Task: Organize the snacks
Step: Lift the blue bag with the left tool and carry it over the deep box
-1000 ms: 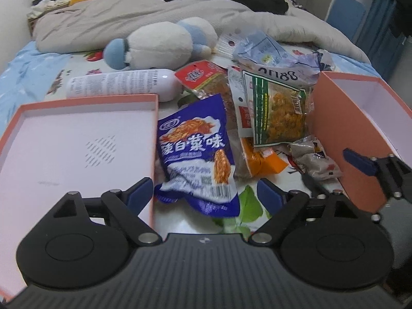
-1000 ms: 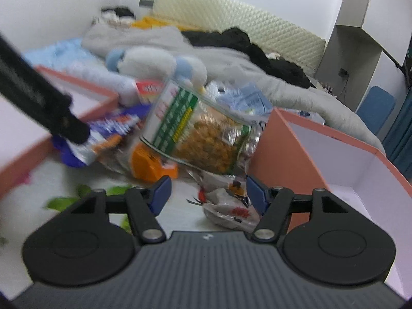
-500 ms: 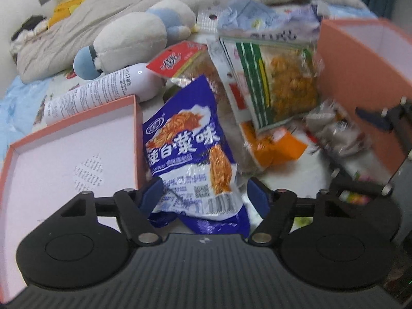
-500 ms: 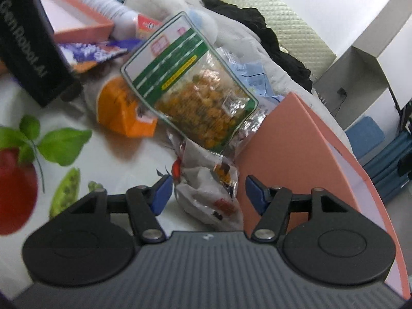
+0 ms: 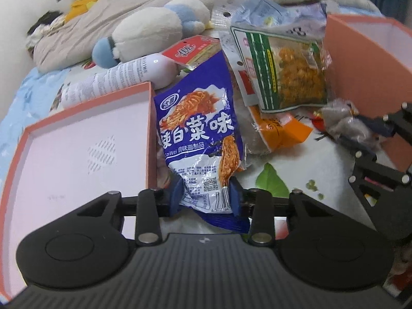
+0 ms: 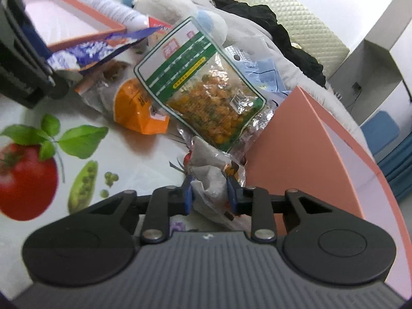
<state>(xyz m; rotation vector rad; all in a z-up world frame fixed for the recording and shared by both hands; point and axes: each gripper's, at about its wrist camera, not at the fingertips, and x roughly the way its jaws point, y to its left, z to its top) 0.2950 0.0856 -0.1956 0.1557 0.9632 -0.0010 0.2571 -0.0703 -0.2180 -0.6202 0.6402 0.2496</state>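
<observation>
The blue snack bag (image 5: pixel 198 139) lies on the bed beside the wall of the shallow pink lid (image 5: pixel 77 149), and my left hand-held gripper (image 5: pixel 205 197) has just been closing on its lower end, blue pads pinching the crumpled foil. My right hand-held gripper (image 6: pixel 209 197) has likewise been closing and now pinches the silvery wrapper (image 6: pixel 209 172) lying against the pink box (image 6: pixel 303 154). Behind it the green-striped bag (image 6: pixel 203 87) leans over an orange packet (image 6: pixel 136 108). Farther back rest a white bottle (image 5: pixel 123 79) and a plush toy (image 5: pixel 152 31).
</observation>
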